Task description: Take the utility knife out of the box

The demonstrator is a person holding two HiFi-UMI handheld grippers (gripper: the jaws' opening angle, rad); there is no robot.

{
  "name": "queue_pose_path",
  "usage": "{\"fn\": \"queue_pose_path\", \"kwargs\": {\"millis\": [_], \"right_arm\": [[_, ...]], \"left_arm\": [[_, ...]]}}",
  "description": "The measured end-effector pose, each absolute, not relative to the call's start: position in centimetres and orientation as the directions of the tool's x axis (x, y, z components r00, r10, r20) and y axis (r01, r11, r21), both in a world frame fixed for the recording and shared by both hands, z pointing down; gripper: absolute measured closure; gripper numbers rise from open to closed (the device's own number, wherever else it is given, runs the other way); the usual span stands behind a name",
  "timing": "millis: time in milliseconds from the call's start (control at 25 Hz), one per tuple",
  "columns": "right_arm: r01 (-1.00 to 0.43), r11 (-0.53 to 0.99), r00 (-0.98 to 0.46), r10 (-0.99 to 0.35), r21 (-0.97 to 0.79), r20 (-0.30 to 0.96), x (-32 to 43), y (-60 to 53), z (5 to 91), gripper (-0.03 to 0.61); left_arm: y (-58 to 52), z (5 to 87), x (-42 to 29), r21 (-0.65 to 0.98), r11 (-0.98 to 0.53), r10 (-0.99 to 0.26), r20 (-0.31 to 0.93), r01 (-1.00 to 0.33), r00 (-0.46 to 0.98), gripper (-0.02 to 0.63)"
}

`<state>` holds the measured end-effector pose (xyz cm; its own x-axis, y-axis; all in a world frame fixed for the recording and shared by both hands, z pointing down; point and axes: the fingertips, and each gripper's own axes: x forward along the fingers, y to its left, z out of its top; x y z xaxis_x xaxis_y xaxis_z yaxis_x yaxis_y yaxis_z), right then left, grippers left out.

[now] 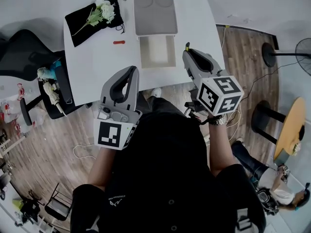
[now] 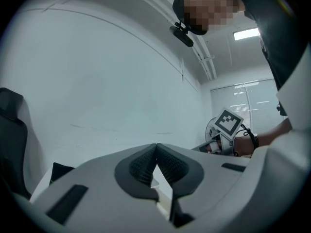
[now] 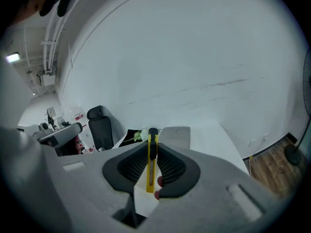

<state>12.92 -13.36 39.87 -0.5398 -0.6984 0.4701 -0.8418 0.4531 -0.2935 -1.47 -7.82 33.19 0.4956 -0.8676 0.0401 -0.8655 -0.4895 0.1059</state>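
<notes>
In the head view almost all of the yellow utility knife with a black tip is hidden behind the right gripper; only its dark end pokes out past the jaws. The right gripper view shows it plainly: the knife stands on edge between the two ribbed pads, and the right gripper is clamped on it, with the black tip sticking out beyond the jaws. A small reddish patch beside the knife's lower end is too blurred to identify.

The knife is lifted clear of the open white box with a grey lid, just to its right, above the near right part of the white counter. The lid lies folded back on the far side.

The left gripper hovers near the counter's near edge, left of the box. Its own view is mostly filled by its grey body, which blocks the counter. There the left gripper has its jaws together at the tips, nothing between them.

Far left on the counter lies a black cloth pouch with a sprig of white flowers on it. A small red piece lies between pouch and box. A black office chair stands left of the counter, partly cut off.
</notes>
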Motion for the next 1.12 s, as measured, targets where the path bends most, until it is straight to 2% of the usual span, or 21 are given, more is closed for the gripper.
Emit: {"fn": "queue_pose_path", "kwargs": {"millis": [560,1120], "right_arm": [[-0.82,0.479,-0.568,-0.749,-0.313,0.341,14.1,-10.0,35.5,0.515],[-0.811,0.484,-0.576,-0.759,-0.329,0.303,15.3,-7.6,34.9,0.515]], "left_arm": [[-6.5,31.7,-2.3,0.077,-0.453,-0.89,0.016,-0.888,0.456,0.609],[-6.2,31.2,-2.3,0.074,-0.441,-0.897,0.004,-0.895,0.442,0.609]]}}
